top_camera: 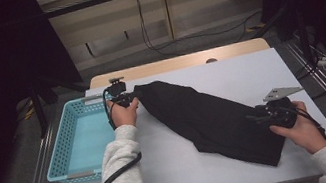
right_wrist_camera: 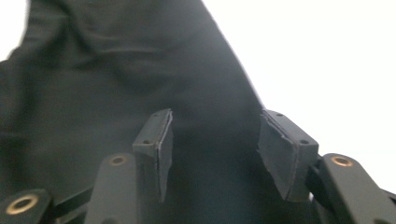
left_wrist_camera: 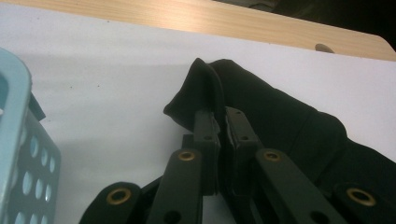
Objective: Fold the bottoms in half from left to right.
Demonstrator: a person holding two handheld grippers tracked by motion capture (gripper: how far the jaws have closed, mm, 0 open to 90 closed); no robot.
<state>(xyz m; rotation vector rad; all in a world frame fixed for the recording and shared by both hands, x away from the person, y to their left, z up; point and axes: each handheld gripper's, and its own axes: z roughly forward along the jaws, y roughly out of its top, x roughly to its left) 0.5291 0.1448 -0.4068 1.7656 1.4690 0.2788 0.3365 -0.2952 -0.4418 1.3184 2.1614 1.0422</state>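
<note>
A long black cloth garment (top_camera: pixel 206 119) is lying stretched slantwise across the white tabletop (top_camera: pixel 229 74), running from its far-left end near the middle of the table down to its broad near-right end by the table's near edge. The left gripper (top_camera: pixel 127 97) is sitting at the far-left tip of that garment, and in the left gripper view (left_wrist_camera: pixel 223 122) its jaws are standing narrow, pinching a raised fold of the black cloth (left_wrist_camera: pixel 205 88) between the pads. The rest of the garment is trailing away to the right of that gripper. The right gripper (top_camera: pixel 261 115) is hovering over the near-right part of the garment, close to its right edge. In the right gripper view (right_wrist_camera: pixel 215 140) its jaws are standing about half apart, with the dark cloth (right_wrist_camera: pixel 116 74) lying beneath and between them and neither pad pressing on it. A light blue perforated plastic basket (top_camera: pixel 66 144) is sitting at the left edge of the table, just left of the left hand (top_camera: pixel 124 114).
</note>
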